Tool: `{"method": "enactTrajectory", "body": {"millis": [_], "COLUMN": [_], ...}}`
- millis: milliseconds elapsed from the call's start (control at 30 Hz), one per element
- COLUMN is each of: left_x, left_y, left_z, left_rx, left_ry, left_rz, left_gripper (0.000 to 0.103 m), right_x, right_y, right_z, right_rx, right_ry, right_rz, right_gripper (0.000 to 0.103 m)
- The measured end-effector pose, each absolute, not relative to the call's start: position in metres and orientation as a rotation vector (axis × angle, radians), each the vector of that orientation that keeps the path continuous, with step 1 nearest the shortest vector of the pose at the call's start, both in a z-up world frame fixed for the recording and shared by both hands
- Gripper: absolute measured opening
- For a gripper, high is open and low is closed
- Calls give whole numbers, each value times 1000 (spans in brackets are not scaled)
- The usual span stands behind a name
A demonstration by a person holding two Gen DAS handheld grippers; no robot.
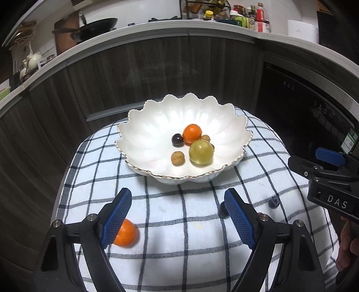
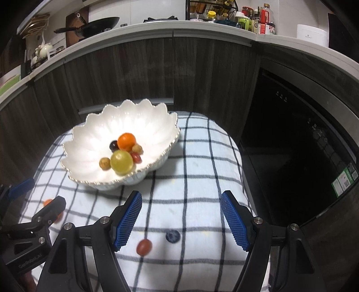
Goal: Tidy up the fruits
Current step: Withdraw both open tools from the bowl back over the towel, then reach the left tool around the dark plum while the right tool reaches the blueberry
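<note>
A white scalloped bowl (image 1: 143,134) (image 2: 89,139) stands on a checked cloth (image 1: 179,235) (image 2: 190,179). Inside lie an orange (image 1: 192,133), a green-yellow round fruit (image 1: 201,152), a dark grape (image 1: 177,139) and small brown fruits (image 1: 178,158). My left gripper (image 1: 177,219) is open over the cloth with nothing between its pads; a loose orange (image 1: 128,233) lies just outside its left finger. My right gripper (image 2: 181,220) is open above a blueberry (image 2: 172,236) and a small red fruit (image 2: 144,246). In the left wrist view the blueberry (image 1: 273,202) lies right of the fingers.
Dark wood cabinet fronts (image 1: 157,74) rise close behind the cloth-covered surface. A black appliance (image 2: 303,146) stands to the right. The counter above carries a black pan (image 1: 98,27) and several bottles (image 1: 251,18). A hand (image 1: 347,247) holds the right gripper's body.
</note>
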State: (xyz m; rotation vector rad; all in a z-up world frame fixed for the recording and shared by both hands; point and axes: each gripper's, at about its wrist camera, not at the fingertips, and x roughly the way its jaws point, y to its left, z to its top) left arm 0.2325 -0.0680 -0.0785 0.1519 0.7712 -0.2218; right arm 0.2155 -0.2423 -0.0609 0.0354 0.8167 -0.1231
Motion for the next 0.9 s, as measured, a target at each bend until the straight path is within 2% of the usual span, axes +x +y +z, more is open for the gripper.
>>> {"method": "enactTrajectory", "body": {"millis": [633,900], "left_x": [232,233], "left_y": [-93,-102], "left_z": [-109,-125], "left_rx": [204,219], "left_ry": [774,785], "left_rz": [-323,-368], "left_gripper": [84,78], "right_x": [206,206], "right_y": [-254,-257], "right_z": [-97,-113], "right_rx": [49,40], "right_ry": [867,891], "right_rz": [-107,-93], "right_gripper": [74,73]}}
